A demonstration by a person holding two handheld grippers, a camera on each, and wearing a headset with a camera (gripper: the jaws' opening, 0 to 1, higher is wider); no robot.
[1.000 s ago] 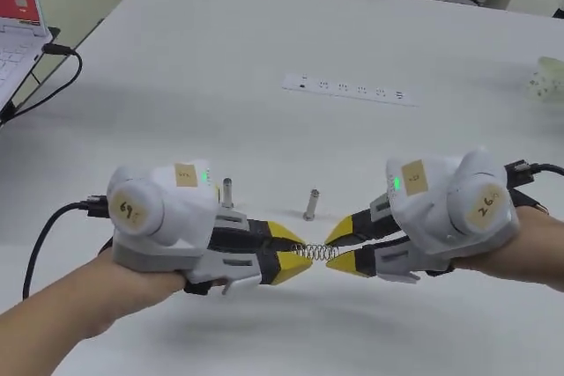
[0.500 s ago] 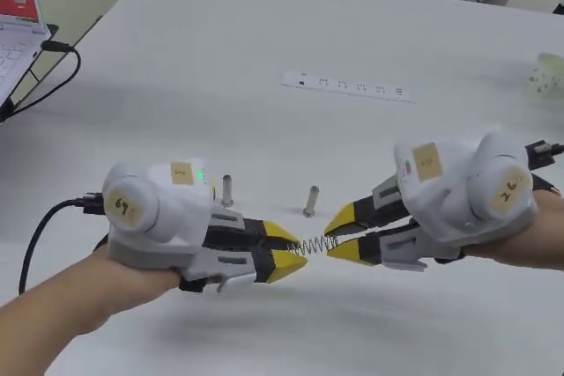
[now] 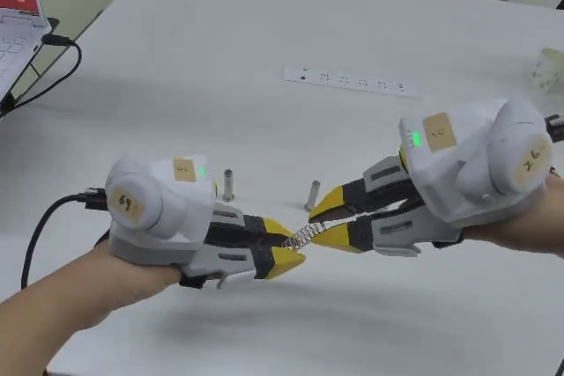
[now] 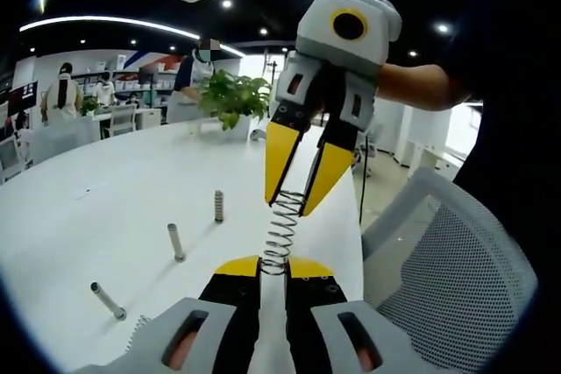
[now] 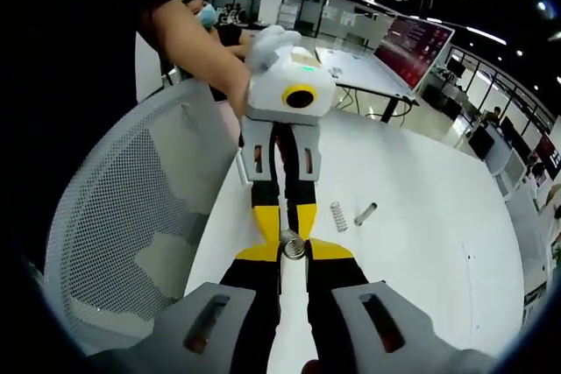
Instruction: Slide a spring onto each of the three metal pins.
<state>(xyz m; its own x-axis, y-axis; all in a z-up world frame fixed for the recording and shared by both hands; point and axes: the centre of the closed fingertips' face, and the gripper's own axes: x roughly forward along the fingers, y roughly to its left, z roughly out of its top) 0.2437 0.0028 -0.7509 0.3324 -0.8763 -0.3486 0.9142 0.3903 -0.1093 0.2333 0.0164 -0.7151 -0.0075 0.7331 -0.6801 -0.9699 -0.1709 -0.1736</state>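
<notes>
- spring [image 3: 305, 235]: slim open coil of bare silver wire, turns evenly spaced, stretched taut between the two tools, one end in each.
- In the head view it slopes from the 8 o'clock end, at the left tool [image 3: 291, 249], up to the 2 o'clock end, at the right tool [image 3: 320, 221]. It sits in the lower middle of that view, held clear of the surface [image 3: 264, 41].
- left tool: yellow-tipped jaws nearly together, pinching the coil's low end. In the left gripper view the coil rises straight out from between them.
- right tool: jaws narrow and converging to a V, clamped on the other end. In the right gripper view the coil shows end-on as a small ring between the yellow tips.
- right pin [image 3: 314, 193]: short grey metal post, upright on the surface, bare, just past the coil at its 12 o'clock.
- left pin [image 3: 228, 184]: same kind, upright, bare, at 10 o'clock from the coil, just beyond the left tool's body.
- third pin [image 4: 108, 300]: lying flat on the surface, at 8 o'clock in the left gripper view.
- loose spring [image 5: 337, 215]: lies on the surface just beside a flat-lying pin, at 2 o'clock from the right tool's tips.
- power strip [image 3: 351, 83]: white, well beyond the pins at 12 o'clock.
</notes>
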